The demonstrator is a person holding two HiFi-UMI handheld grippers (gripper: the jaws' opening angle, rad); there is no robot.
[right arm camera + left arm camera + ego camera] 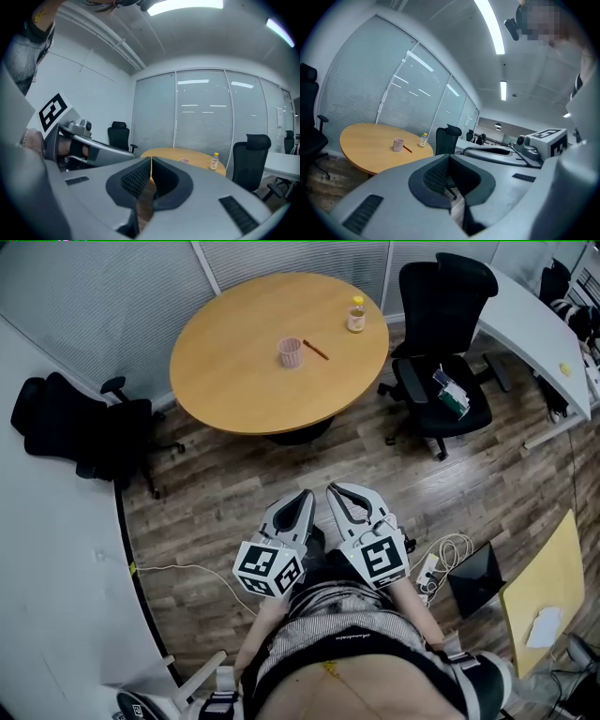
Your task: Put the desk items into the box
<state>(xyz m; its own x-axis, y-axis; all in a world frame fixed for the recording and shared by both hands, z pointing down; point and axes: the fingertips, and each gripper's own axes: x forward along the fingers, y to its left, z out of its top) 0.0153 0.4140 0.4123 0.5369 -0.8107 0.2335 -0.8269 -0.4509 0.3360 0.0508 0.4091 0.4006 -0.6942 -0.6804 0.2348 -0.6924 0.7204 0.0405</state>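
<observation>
On the round table [234,381], across the wood floor [234,512] from the person: 3 items. Pink cup [290,352] upright near the middle, red pencil [316,350] lying just beside it on the right, small yellow-capped bottle [356,315] upright near the far right edge, apart from both.

Left gripper [304,497] and right gripper [336,491] sit side by side close to the person's body, well apart from the table, both aimed roughly toward it and tipped slightly down.

Left gripper view: jaws fully together, tips touching, nothing between them. Right gripper view: same, jaws closed tip to tip, empty.

Black chair [441,352] stands just right of the table with a few things on its seat [451,392]; can't tell what they are.
</observation>
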